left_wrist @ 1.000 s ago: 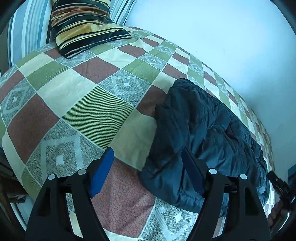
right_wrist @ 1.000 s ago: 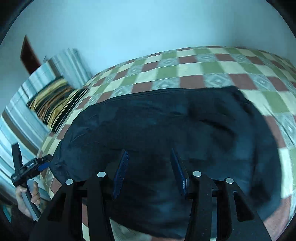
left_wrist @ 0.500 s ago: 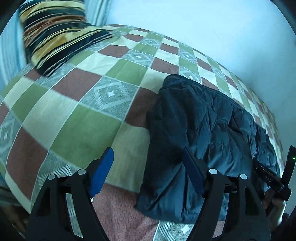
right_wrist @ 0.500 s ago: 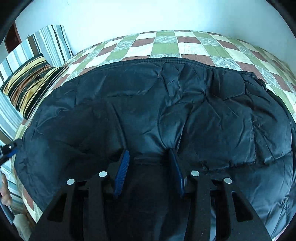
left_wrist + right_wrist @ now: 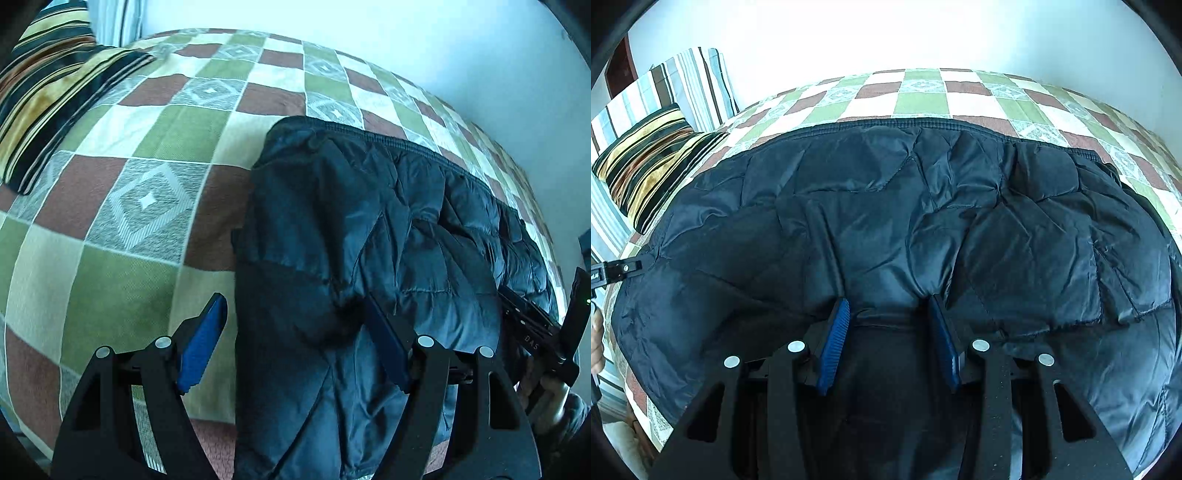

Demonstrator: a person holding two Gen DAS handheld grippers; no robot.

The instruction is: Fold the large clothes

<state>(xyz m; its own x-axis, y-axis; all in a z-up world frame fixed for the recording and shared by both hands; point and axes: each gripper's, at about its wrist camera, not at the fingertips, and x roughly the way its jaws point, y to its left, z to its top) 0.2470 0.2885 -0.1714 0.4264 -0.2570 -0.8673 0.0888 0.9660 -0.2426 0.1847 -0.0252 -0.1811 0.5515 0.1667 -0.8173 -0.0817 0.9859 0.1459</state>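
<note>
A dark navy quilted jacket (image 5: 369, 229) lies spread on a checked bedspread (image 5: 147, 199). My left gripper (image 5: 295, 332) is open wide over the jacket's left end. The jacket's edge runs between its fingers; the right pad rests against the fabric and the left pad stands clear over the bedspread. In the right wrist view, my right gripper (image 5: 888, 325) is pushed down into the near edge of the jacket (image 5: 905, 206). Its jaws stand partly apart, with a ridge of fabric between the pads and creases running out from the fingertips. The other gripper shows at each view's edge: right gripper (image 5: 535, 332), left gripper (image 5: 613, 271).
A cushion striped in black and gold (image 5: 48, 96) lies at the head of the bed, also in the right wrist view as the striped cushion (image 5: 650, 162). A blue and white striped pillow (image 5: 683, 85) leans behind it. A pale wall runs along the far side of the bedspread (image 5: 919, 103).
My left gripper slid over and rolled, so the jacket's left end now lies between its fingers. My right gripper came down from above the jacket into its near edge.
</note>
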